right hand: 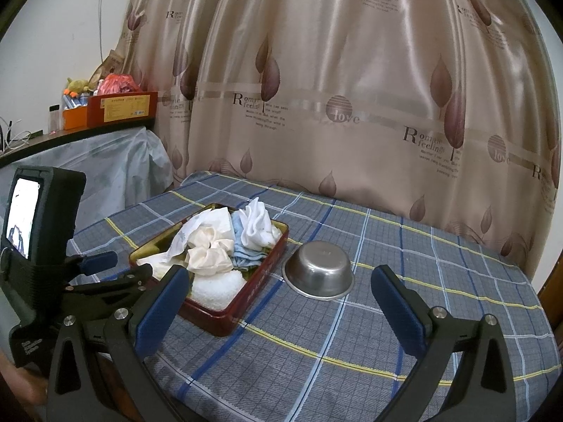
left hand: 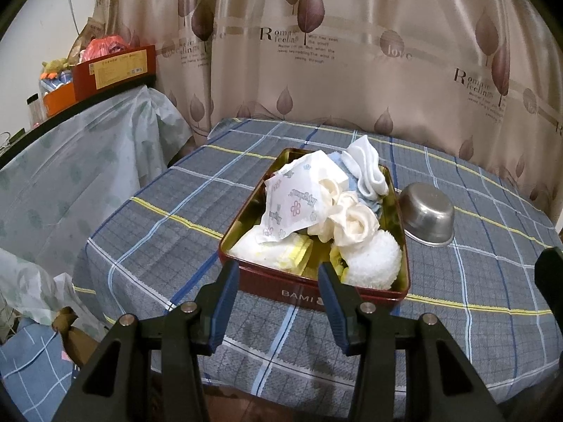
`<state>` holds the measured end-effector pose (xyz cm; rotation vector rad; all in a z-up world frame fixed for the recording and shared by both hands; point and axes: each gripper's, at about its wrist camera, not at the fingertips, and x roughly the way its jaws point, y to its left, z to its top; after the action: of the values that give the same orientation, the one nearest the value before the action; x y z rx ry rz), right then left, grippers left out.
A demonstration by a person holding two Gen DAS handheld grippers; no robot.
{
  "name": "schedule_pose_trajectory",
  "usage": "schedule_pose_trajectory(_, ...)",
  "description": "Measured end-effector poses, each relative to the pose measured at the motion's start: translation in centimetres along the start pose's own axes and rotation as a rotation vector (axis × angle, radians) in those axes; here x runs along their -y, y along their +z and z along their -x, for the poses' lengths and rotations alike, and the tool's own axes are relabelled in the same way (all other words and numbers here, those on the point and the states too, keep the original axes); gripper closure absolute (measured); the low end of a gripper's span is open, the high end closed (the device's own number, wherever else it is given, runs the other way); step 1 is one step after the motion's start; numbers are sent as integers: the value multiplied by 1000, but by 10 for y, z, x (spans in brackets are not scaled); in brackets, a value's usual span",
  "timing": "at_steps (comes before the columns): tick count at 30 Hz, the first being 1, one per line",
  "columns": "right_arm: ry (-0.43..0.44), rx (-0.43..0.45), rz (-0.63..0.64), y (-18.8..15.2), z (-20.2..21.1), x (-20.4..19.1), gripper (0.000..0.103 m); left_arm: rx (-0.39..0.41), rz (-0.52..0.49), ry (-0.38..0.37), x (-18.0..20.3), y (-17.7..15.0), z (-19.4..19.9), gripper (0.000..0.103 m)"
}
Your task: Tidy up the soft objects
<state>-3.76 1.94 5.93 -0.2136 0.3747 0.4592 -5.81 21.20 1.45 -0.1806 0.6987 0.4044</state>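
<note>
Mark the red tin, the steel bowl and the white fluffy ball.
red tin (left hand: 302,295), left wrist view, near wall.
steel bowl (right hand: 322,267), right wrist view, upturned side.
white fluffy ball (left hand: 373,260), left wrist view, top.

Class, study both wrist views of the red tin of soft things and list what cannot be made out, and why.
- Red rectangular metal tin: its floor, left wrist view, hidden by the piled cloths.
- Tin's white lettering: cut off by the left gripper.
- Upturned steel bowl: its inside, both views, faces down.
- Orange cardboard box: its contents, too small.

2 wrist views angled down, left near tin (left hand: 313,295), right farther back, both sharing table (right hand: 352,351)
</note>
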Motion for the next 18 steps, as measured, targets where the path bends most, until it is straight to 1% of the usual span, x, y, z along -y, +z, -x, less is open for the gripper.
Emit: schedule_pose_trajectory(18,2,-4,1,-1,0,1,0,-29,-1,-1,0,-1,-6,56)
